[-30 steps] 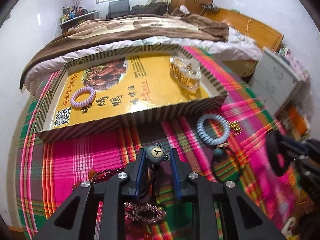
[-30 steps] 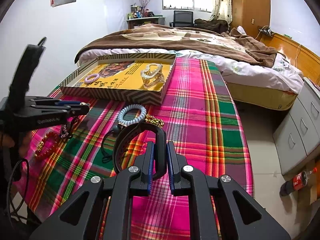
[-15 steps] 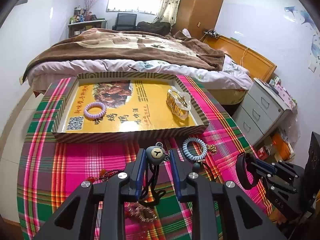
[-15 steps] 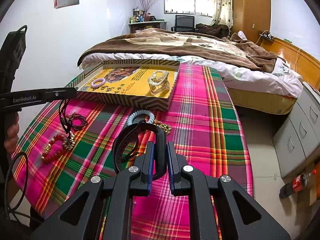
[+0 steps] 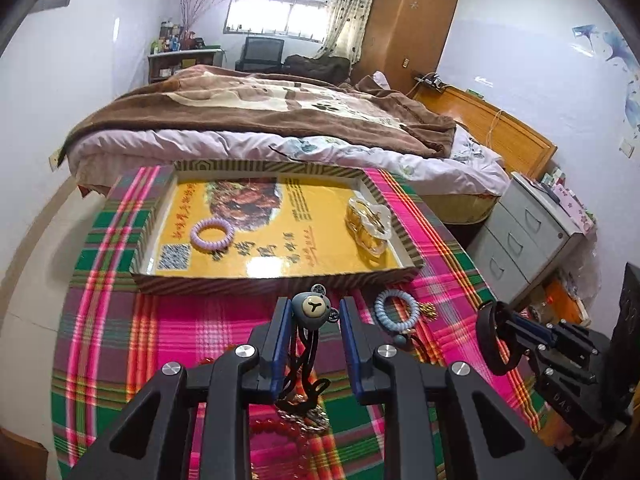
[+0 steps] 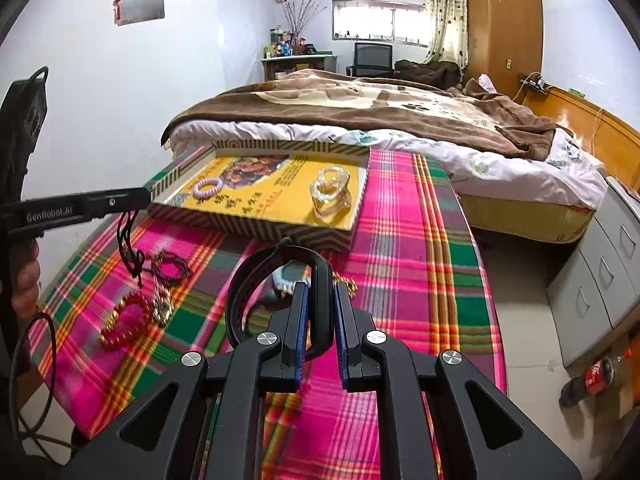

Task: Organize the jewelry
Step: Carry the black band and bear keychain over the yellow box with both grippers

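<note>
The task looks partly done. In the tray [image 5: 276, 280] at the far end of the table [image 6: 400, 240] lie a purple hair tie [image 5: 211, 233] and a clear bangle [image 5: 369, 222]. The left gripper [image 5: 313, 314] pinches a bear charm [image 5: 312, 309] with its black cord dangling, lifted above the cloth. The right gripper [image 6: 320, 308] pinches a black band [image 6: 276, 264]. A blue hair tie [image 5: 397, 307], red beads [image 6: 124, 320] and a dark bracelet [image 6: 171, 265] are left on the near cloth.
</note>
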Available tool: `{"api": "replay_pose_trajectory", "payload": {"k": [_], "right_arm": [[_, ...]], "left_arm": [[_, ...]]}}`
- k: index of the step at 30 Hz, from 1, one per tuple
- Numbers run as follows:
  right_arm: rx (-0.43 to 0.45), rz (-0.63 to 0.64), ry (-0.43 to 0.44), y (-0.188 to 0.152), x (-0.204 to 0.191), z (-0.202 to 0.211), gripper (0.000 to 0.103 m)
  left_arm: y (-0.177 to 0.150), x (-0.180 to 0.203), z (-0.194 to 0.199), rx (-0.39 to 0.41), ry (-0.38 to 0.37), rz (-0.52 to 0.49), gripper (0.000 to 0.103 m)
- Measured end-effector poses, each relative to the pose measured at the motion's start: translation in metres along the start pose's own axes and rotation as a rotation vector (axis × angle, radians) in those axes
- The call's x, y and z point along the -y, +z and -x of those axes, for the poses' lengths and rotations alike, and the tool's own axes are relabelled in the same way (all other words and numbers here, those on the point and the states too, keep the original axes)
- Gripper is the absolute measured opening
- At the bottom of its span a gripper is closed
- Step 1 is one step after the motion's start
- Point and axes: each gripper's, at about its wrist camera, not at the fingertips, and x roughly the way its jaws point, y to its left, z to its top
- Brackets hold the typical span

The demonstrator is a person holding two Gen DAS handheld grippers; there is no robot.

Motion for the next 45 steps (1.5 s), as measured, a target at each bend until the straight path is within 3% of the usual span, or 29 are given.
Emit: {"api": "replay_pose_trajectory", "payload": {"k": [15, 24, 36, 45], "right_arm": [[0.030, 0.025, -0.001, 0.066, -0.019, -0.044, 0.013], [-0.014, 0.010, 0.015, 0.100, -0.027, -0.096, 0.013], [-0.114, 0.003, -0.022, 0.127, -0.030, -0.174, 0.013], [-0.175, 0.027, -0.029, 0.136, -0.038, -0.216, 0.013]], "left_arm": [[0.044, -0.026, -0.012, 0.052, 0.151, -0.038, 0.025], [0.077, -0.064, -0.037, 0.057, 0.177, -0.006, 0.025], [0.120, -0.106, -0.104, -0.003, 0.196, 0.030, 0.025], [0.132, -0.123, -0.154, -0.067, 0.197, 0.046, 0.025]]}}
